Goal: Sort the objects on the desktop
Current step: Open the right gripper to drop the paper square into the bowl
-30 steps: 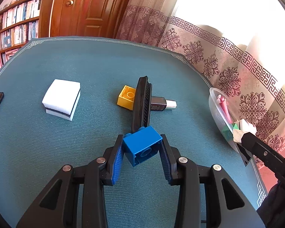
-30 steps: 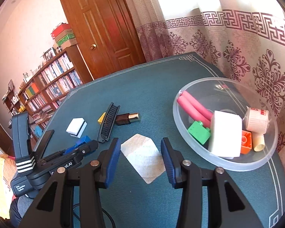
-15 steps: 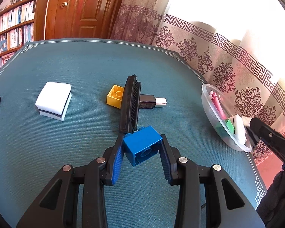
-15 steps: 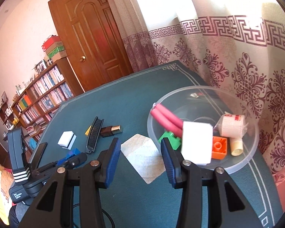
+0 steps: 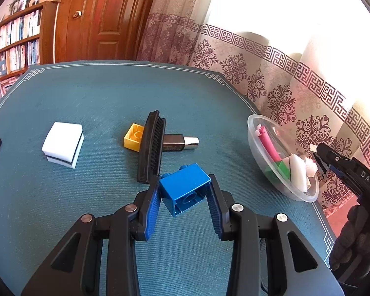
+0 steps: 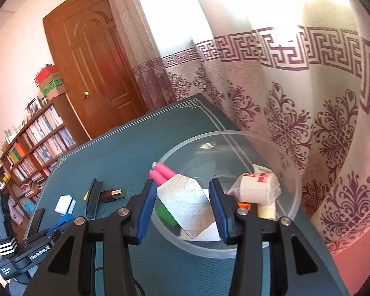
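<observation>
The left gripper [image 5: 183,192] is clamped on a blue brick [image 5: 185,188], held over the teal table [image 5: 86,103]. Only its camera gives a clear look at the black comb [image 5: 151,148], yellow brick [image 5: 133,140], brown stick [image 5: 178,142] and white sponge block [image 5: 63,144]. The right gripper [image 6: 182,196] pinches a speckled white card [image 6: 185,203] over the clear bowl [image 6: 292,204]; its view alone shows the wrapped roll [image 6: 255,190] and pink tubes [image 6: 164,174] from above
</observation>
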Motion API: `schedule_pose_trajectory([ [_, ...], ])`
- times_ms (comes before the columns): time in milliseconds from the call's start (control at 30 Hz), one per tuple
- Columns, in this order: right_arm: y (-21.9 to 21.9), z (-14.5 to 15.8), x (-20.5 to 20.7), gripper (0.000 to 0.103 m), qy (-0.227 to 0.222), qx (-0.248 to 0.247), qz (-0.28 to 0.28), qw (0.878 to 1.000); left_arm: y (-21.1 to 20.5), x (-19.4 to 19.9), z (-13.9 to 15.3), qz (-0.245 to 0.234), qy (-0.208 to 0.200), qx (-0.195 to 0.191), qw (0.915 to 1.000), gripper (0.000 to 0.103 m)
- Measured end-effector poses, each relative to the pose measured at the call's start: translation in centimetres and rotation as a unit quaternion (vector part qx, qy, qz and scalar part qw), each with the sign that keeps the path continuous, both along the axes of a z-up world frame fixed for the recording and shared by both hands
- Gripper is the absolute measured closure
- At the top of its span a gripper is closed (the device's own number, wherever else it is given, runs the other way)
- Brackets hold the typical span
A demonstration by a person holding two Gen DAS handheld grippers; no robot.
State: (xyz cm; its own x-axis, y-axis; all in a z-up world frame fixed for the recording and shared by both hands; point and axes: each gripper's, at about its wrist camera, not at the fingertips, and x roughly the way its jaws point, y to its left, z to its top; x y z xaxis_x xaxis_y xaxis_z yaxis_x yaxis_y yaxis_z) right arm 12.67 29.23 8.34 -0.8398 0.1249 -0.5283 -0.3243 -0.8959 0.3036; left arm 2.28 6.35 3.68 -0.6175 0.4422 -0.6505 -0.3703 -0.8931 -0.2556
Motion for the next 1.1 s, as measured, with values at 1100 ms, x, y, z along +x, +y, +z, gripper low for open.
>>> schedule_pose_trajectory([
  [1100, 4.6, -2.1, 1.1, 0.042, -0.001, -0.023, -0.018, 1.000, 7.4, 2.1, 2.8, -0.056, 0.038, -0.042, 0.9968, 0.064],
])
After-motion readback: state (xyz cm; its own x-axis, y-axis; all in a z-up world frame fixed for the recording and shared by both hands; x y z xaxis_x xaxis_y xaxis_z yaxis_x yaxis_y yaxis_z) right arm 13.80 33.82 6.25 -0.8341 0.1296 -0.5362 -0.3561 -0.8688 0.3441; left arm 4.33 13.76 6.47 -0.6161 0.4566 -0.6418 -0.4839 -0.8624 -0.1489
